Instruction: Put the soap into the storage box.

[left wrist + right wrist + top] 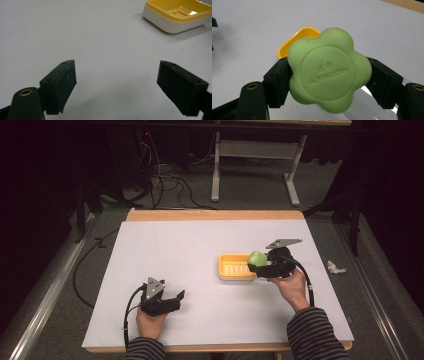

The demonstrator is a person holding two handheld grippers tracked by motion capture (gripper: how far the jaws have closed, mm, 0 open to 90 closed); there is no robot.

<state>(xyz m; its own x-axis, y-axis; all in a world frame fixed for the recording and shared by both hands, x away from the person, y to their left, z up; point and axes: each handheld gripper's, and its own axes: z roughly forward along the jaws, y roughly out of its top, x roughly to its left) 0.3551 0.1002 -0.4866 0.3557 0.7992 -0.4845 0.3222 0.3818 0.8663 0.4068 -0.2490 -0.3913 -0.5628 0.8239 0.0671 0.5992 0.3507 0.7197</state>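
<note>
- The right tool was clenched on a green soap, its 2 jaws pressing the soap's opposite sides.
- In the right gripper view the soap was flower-shaped, with a round stamped face and raised lettering turned toward the camera.
- The soap hung at the right end of a yellow dish, over its rim or just beside it; I could not tell which from above.
- In the right gripper view a corner of the dish showed behind the soap.
- The dish sat on the white desk, right of its middle, with a ribbed floor and a white base.
- The left tool was released, jaws wide apart and nothing between them, low over the desk near its front edge.
- In the left gripper view the left tool pointed across bare desk, with the dish at the upper right, well apart from it.
- A hand held each tool, with striped sleeves at the desk's near edge.
- A crumpled white scrap lay on the floor right of the desk.
</note>
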